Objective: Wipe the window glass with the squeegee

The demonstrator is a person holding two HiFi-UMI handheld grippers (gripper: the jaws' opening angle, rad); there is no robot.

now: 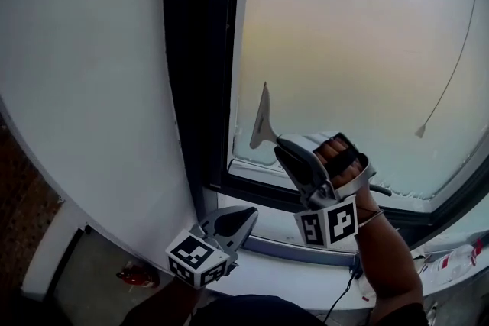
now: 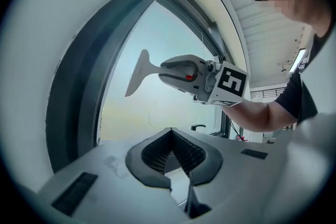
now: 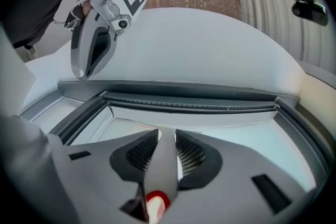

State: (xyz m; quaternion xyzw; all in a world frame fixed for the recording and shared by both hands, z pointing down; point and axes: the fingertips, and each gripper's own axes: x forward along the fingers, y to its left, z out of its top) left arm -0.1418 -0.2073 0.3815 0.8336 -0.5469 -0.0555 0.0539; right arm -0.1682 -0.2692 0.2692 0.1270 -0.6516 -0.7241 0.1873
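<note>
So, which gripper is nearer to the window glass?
Right. The right gripper holds the squeegee up before the window glass; the left gripper is lower, by the sill, away from it.

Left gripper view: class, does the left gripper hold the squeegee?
No, the left gripper is shut on nothing; the right gripper holds the squeegee.

Right tool (image 1: 280, 146) raised, gripping; left tool (image 1: 246, 216) closed, low.

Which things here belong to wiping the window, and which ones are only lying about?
For the job:
- squeegee, clamped in the right gripper
- window glass

Only lying about:
- hanging cord in front of the glass
- red object down on the floor
- left gripper, shut on nothing, away from the glass
</note>
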